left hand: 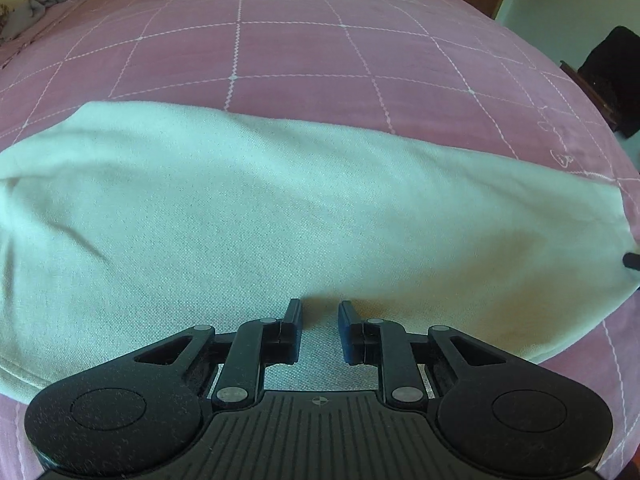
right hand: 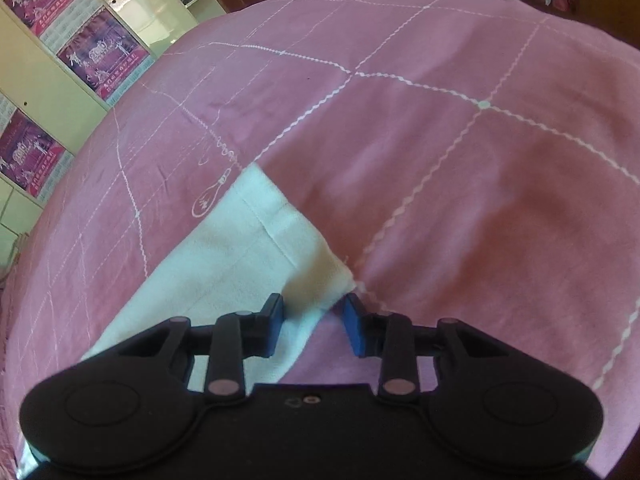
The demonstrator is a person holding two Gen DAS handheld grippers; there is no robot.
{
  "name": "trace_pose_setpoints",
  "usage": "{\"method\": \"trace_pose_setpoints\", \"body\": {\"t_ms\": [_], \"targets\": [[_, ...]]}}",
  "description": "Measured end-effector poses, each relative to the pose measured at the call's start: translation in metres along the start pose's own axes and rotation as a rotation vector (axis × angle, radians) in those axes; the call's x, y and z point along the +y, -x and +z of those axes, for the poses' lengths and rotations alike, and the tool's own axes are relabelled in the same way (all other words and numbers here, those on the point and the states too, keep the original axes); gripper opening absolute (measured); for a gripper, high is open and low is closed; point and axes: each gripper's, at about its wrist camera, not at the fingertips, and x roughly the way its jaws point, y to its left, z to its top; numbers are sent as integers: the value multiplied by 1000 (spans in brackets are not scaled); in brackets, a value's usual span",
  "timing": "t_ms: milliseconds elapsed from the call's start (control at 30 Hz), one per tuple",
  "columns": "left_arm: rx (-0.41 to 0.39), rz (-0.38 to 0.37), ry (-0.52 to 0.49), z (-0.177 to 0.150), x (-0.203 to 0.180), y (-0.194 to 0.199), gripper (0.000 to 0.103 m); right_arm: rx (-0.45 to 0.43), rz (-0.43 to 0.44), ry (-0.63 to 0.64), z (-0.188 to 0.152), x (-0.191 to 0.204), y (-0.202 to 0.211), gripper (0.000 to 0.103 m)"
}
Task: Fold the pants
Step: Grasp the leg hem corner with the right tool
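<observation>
The pale white pants [left hand: 280,208] lie flat across a pink bedspread [left hand: 300,52], running from left to right in the left wrist view. My left gripper [left hand: 320,312] is open and hovers over the near edge of the pants, holding nothing. In the right wrist view the hemmed end of a pant leg [right hand: 256,248] lies on the bedspread [right hand: 480,160]. My right gripper [right hand: 314,306] is open, and the near corner of that hem lies between its fingers. A dark tip of the right gripper [left hand: 632,260] shows at the right edge of the left wrist view.
The bedspread has a white stitched grid. A cream wardrobe with purple posters [right hand: 80,52] stands at the far left of the bed. A grey cloth heap [left hand: 36,8] lies at the far left corner. A dark chair [left hand: 612,76] stands beyond the bed's right edge.
</observation>
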Motion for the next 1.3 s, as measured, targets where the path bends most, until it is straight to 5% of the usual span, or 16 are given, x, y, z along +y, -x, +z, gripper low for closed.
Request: {"method": "trace_pose_setpoints", "body": {"t_ms": [100, 267, 400, 467, 600, 700, 833, 967, 1033, 1200, 1300], "targets": [[10, -7, 11, 3, 4, 0, 20, -13, -41, 26, -3, 4, 7, 28], [0, 3, -2, 1, 4, -1, 21, -16, 81, -5, -8, -1, 28, 6], [-2, -3, 7, 1, 5, -2, 21, -32, 106, -16, -3, 6, 19, 9], [-1, -3, 12, 1, 5, -2, 21, -12, 107, -13, 2, 10, 10, 25], [-2, -2, 11, 1, 4, -2, 21, 3, 59, -17, 4, 10, 3, 24], [-7, -10, 30, 0, 7, -1, 21, 11, 54, -14, 3, 11, 0, 5], [-30, 7, 55, 0, 11, 3, 21, -101, 137, 108, 16, 59, 20, 4], [-107, 53, 89, 1, 16, 13, 21, -343, 311, 223, 35, 122, 74, 4], [-55, 49, 97, 0, 19, 3, 21, -347, 270, 227, 34, 119, 71, 4], [-67, 63, 21, -6, 15, 2, 21, -146, 14, 102, 8, 36, 11, 4], [-55, 57, 33, -3, 17, 1, 21, -79, -32, 113, -2, 24, -7, 4]]}}
